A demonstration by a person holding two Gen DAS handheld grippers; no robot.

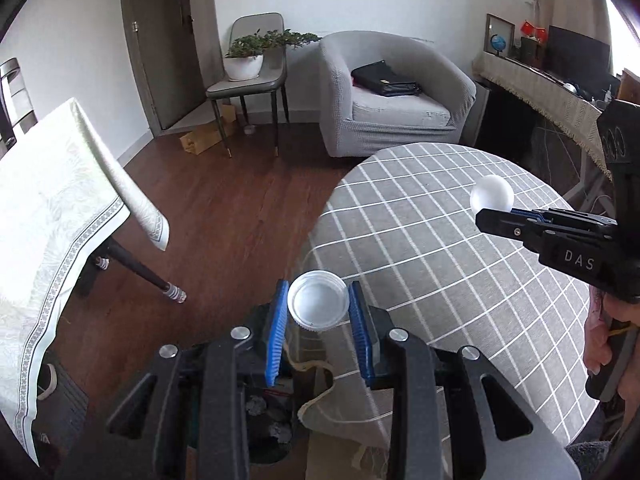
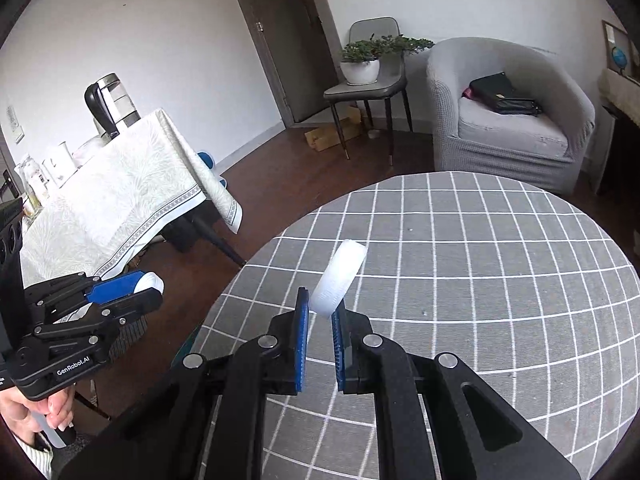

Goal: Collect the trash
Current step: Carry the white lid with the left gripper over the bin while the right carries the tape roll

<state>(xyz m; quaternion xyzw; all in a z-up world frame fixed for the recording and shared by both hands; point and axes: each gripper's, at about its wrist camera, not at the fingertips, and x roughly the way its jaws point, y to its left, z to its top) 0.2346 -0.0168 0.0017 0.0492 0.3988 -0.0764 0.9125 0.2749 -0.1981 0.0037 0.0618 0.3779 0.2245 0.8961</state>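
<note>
A white plastic lid (image 1: 318, 306) shows its hollow side in the left wrist view, and my left gripper (image 1: 318, 296) is shut on it across its width. It hangs over the left edge of the round table's grey checked cloth (image 1: 440, 280). Below it an open bag with cream handles (image 1: 316, 372) holds dark crumpled things. My right gripper (image 2: 320, 300) is shut on the rim of a second white lid (image 2: 340, 276), held edge-on above the cloth (image 2: 480, 280). Each view shows the other gripper too: the right gripper (image 1: 486, 216) with its lid (image 1: 492, 198), and the left gripper (image 2: 154, 290).
A table under a pale cloth (image 2: 132, 184) stands to the left, its dark leg (image 1: 136, 268) slanting over the wooden floor. Beyond are a grey armchair (image 1: 392, 96) with a black bag, a chair with a potted plant (image 1: 246, 60), and cardboard (image 1: 204, 138) on the floor.
</note>
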